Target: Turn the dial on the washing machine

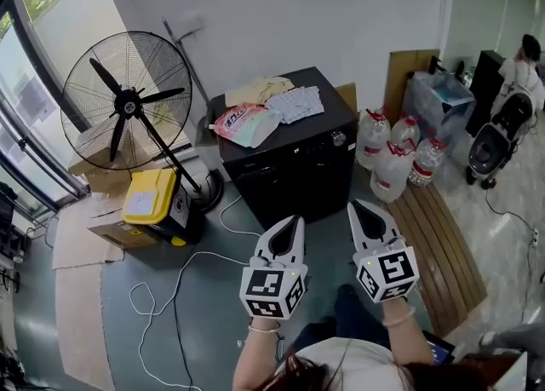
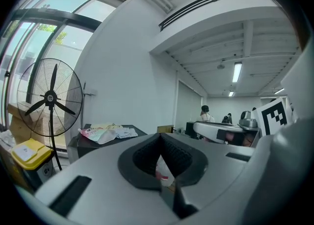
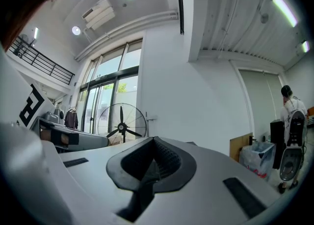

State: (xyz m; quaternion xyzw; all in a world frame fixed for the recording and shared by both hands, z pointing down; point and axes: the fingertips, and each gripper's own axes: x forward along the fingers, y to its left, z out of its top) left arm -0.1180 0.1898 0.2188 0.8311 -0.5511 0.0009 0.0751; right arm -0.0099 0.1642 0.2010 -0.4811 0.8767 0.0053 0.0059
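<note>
The small silver round dial sits at the top right corner of the front of the black boxy washing machine, which stands on the grey floor by the white wall. On the machine's top I see a pink-and-green plastic packet beside white printed papers. My left hand-held gripper and right hand-held gripper are both short of the machine, well apart from the dial, each with its jaws closed together on nothing. A black pedestal fan stands left of the machine. Clear plastic water bottles cluster to its right.
</note>
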